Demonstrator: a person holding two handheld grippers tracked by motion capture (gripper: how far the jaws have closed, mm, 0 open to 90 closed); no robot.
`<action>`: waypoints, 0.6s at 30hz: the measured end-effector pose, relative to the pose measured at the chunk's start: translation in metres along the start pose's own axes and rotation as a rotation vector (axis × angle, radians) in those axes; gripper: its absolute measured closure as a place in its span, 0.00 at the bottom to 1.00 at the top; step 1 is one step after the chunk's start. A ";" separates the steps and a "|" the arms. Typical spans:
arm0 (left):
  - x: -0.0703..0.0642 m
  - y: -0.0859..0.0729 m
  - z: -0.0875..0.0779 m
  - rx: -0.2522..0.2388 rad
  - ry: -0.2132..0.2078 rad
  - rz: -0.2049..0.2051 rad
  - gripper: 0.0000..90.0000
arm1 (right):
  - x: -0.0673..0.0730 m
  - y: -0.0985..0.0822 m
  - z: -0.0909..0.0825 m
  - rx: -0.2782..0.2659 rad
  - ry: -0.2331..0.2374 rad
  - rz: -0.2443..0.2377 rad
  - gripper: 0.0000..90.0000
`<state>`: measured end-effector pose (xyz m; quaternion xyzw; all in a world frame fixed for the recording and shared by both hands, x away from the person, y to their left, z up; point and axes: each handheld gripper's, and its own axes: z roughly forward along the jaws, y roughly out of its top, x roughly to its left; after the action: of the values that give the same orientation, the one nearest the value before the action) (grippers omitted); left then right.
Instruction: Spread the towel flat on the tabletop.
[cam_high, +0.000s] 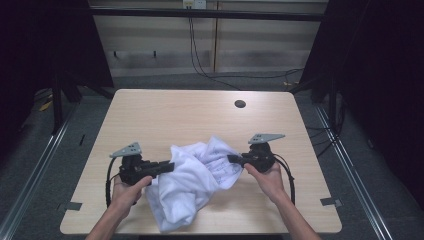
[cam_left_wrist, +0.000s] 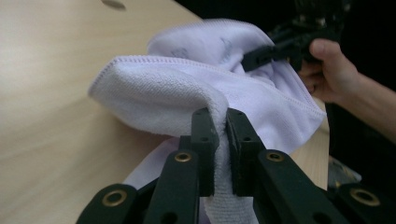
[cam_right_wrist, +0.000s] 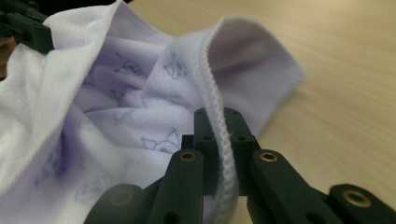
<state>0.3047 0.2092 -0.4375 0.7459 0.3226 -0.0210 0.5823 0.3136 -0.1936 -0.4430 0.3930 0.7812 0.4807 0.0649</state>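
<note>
Two grippers, left, right, pinch one towel.

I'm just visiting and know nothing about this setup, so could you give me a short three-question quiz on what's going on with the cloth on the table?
1. True or false: the white cloth lies flat and fully spread on the wooden table.
2. Multiple choice: what does the left hand-held gripper pinch? A) a stitched edge, B) a rounded fold of cloth, C) nothing.
3. Fill in: the right hand-held gripper is shut on the cloth's stitched ____.

Key
1. False: it is bunched up, lifted at both sides by the grippers.
2. B: the left gripper view shows a thick fold between its jaws.
3. Edge (hem): the right gripper view shows the seam running between its jaws.
</note>
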 end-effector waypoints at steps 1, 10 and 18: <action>-0.001 0.004 -0.005 -0.023 0.010 0.000 0.92 | -0.002 0.003 -0.006 -0.016 -0.010 0.006 0.95; -0.016 0.045 -0.033 -0.182 0.088 0.086 0.93 | -0.006 0.047 -0.058 -0.174 -0.030 0.017 0.95; -0.016 0.101 -0.045 -0.284 0.147 0.141 0.93 | 0.009 0.108 -0.084 -0.283 -0.081 -0.028 0.95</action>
<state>0.3275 0.2301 -0.3299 0.6763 0.3111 0.1201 0.6569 0.3274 -0.2215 -0.3095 0.3882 0.7077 0.5688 0.1577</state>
